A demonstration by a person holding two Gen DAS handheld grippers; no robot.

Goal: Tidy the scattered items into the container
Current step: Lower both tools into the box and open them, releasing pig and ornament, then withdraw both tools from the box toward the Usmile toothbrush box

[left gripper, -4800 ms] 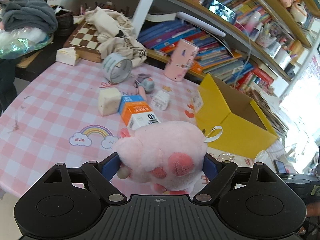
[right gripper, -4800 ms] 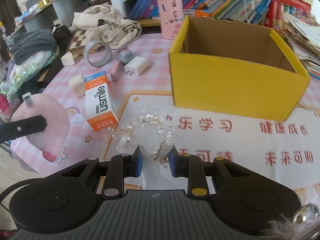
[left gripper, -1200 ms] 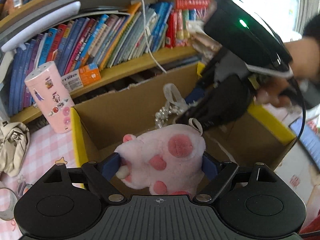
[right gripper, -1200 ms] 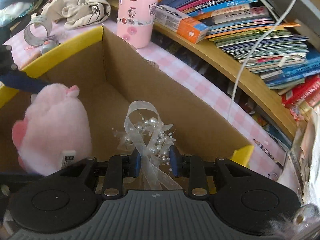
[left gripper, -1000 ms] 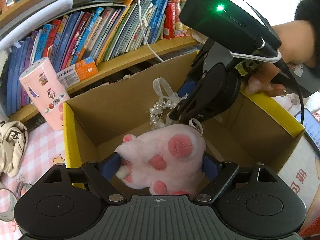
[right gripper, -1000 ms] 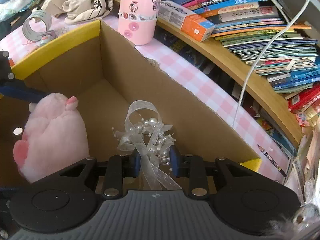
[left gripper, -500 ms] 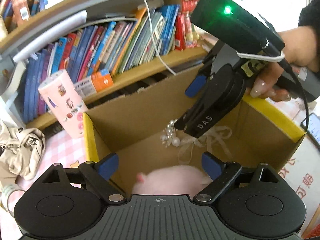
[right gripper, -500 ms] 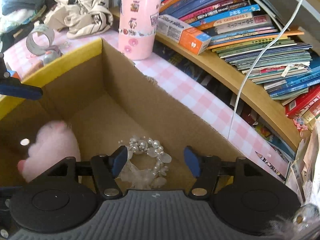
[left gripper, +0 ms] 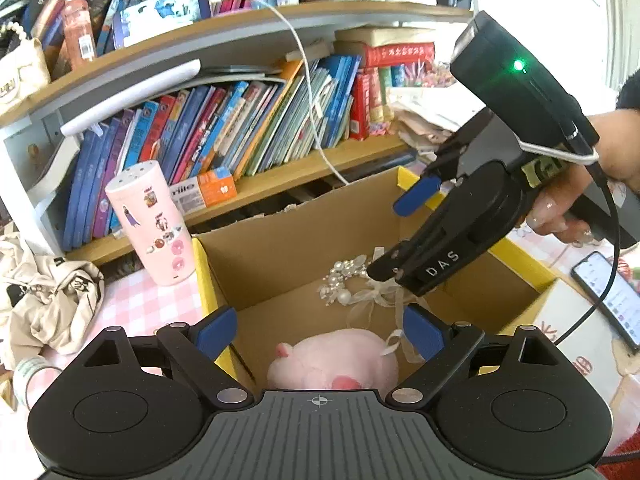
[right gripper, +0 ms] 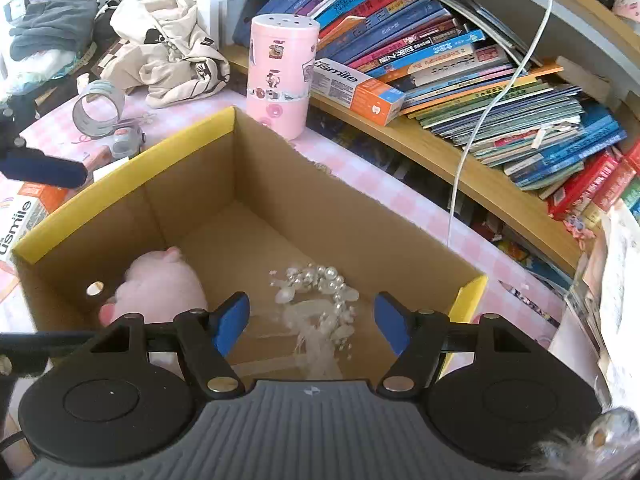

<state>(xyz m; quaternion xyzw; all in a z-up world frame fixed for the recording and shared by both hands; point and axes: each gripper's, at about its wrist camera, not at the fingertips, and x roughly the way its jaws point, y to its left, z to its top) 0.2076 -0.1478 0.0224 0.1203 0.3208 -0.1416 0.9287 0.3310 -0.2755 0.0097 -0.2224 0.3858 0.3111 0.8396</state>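
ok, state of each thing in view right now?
Left gripper: open, empty.
Right gripper: open, empty.
Pink plush: lying in the box.
Pearl ribbon: lying in the box.
Yellow box: open-topped.
Tape roll: on the table, outside the box.

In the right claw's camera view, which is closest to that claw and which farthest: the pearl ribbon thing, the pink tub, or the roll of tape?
1. Pearl ribbon ornament: on the box floor, just ahead of the right claw.
2. Pink tub: behind the box's far corner.
3. Tape roll: far left on the tablecloth.
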